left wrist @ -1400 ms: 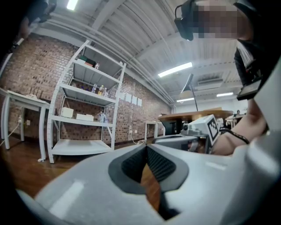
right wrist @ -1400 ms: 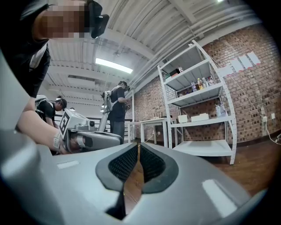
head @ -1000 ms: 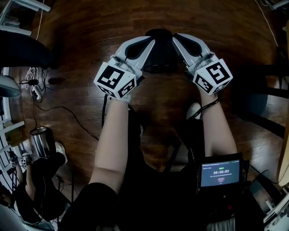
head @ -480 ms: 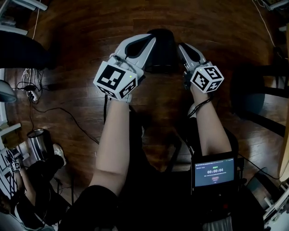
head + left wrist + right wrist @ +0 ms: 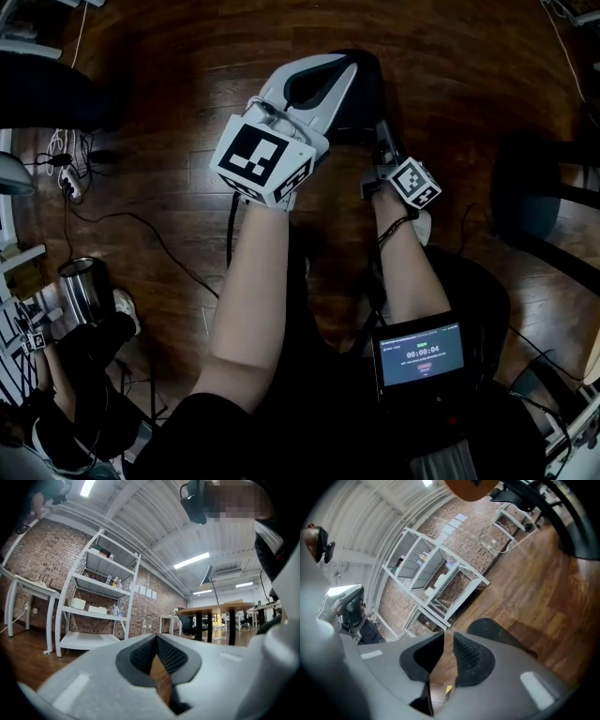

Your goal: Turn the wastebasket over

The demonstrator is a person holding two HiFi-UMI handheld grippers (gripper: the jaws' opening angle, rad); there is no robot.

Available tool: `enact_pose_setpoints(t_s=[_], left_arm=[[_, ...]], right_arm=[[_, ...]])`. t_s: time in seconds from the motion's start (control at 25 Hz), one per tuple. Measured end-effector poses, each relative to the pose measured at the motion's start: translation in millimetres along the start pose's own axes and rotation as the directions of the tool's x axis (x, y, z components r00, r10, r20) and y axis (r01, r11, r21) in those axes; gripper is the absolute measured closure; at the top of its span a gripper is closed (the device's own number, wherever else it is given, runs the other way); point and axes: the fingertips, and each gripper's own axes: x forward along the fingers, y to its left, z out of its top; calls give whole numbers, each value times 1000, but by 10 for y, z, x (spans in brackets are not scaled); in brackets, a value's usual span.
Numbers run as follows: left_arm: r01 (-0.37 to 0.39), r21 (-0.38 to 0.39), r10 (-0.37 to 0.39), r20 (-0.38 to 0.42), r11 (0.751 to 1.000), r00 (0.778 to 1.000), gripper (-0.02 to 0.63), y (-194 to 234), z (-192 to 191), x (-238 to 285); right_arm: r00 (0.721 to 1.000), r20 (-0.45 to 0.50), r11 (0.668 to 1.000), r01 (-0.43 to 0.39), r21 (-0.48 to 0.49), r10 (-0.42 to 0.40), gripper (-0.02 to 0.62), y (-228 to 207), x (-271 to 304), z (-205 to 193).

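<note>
Flanking the wastebasket (image 5: 364,98), open floor (image 5: 178,103) all round, left hand-held gripper (image 5: 156,638) is closed; right hand-held gripper (image 5: 446,640), jaws just opened slightly, is empty.

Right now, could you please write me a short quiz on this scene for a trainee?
1. True or false: the right gripper holds the basket.
2. In the head view, which is higher in the picture? A: left gripper. B: right gripper.
3. Fill in: the floor is made of ____.
Key: 1 false, its jaws have just been opening, with nothing between them; 2 A; 3 wood.
</note>
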Motion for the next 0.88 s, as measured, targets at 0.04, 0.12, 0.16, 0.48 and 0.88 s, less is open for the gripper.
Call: enact_pose_setpoints(t_s=[0.04,0.12,0.16,0.48,0.88], left_arm=[[-7,6,7,-1,1000,1000,604,5,3,4],[-15,17,15,0,1000,1000,604,-9,6,17],[-15,20,15,4,1000,1000,604,-24,10,20],[-29,-39,30,32,999,999,604,31,157,-23],[-32,-54,34,50,998,998,604,71,209,-11]], right_arm=[[1000,20,999,11,53,-12,537,-53,-13,-66],[998,51,987,40,155,-48,520,-197,-67,-203],[996,60,980,52,195,-65,507,-282,-96,-279],[988,69,868,87,488,-138,394,-789,-2,-886],[985,110,818,46,573,-133,393,-916,372,-990]])
